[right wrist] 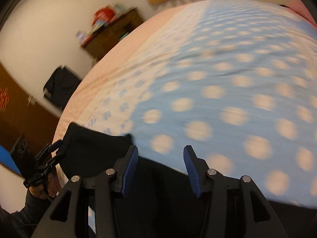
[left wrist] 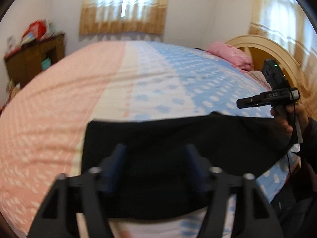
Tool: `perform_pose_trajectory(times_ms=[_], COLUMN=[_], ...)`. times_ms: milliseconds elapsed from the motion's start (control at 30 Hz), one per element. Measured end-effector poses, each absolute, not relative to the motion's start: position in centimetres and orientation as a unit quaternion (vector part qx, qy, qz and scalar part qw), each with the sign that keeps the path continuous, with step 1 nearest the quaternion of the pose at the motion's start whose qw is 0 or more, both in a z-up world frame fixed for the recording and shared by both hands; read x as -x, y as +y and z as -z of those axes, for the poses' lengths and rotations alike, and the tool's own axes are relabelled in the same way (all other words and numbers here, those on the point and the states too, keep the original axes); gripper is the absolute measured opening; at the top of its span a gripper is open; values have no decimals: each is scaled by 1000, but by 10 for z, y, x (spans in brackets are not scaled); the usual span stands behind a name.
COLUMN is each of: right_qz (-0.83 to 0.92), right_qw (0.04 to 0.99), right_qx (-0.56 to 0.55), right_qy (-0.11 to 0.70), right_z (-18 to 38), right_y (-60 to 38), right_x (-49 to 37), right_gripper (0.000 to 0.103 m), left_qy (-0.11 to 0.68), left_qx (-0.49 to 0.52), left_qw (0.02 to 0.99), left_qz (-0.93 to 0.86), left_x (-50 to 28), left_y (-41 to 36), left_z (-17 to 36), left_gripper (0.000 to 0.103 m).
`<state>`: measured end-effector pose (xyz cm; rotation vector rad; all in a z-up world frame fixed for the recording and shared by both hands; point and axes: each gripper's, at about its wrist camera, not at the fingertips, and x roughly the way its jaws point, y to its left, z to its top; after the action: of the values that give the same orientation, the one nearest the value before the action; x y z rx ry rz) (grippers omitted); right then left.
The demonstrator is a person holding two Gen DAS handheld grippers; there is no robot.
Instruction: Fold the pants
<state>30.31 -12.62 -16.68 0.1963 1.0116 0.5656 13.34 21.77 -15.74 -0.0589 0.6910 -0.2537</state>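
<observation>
Black linkage arms fill the bottom of my left wrist view, and my left gripper (left wrist: 156,156) has its two blue pads spread apart over the black pants (left wrist: 178,138). Nothing is pinched; the dark cloth lies flat beneath and between the jaws as a folded block on the bedspread (left wrist: 138,75), near the edge closest to me. At the right of this view a hand (left wrist: 287,119) holds the right gripper (left wrist: 240,103) above the pants' far right corner; from this side I can't read its jaws. Beyond that, a pink pillow (left wrist: 231,55) sits against the cream headboard (left wrist: 263,45), and a brown cabinet (left wrist: 33,59) stands at the left wall with a red bag (left wrist: 36,28) and other blurred items on top, something teal in its open shelf.

Over to my right wrist view, badly blurred. Blue pads (right wrist: 130,168) stand clearly apart, holding nothing; between their tips I see only blue spotted bedspread. Pants run along the bottom, under the linkage and out to the left, where the left gripper (right wrist: 54,145) sits just at their corner, a hand (right wrist: 47,186) gripping its handle.
</observation>
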Motion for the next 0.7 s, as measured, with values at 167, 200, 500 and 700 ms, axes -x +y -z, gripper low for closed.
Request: perform_pose_trajectory(times_ms=[167,200,500,700], right_qz=[-156,-134,68,129], right_qw=[874,879,898,890], right_qx=[-130,-143,-207,-240], right_qy=[442,434,383,365], right_z=[140,135,113,120], right_y=[-251,-276,-437,-478], right_x=[-257,-245,-135,-91], right_gripper=[50,50,50,50], left_qy=[340,344,357,364], left_qx=[-19,-27,-123,-185], left_qw=[920,913,843,795], left_qz=[196,218,383,448], left_x=[-139,-141,-135,-120], left_y=[157,141,-1,-77], left_z=[143,143,157,170], left_gripper=[68,68,56,46])
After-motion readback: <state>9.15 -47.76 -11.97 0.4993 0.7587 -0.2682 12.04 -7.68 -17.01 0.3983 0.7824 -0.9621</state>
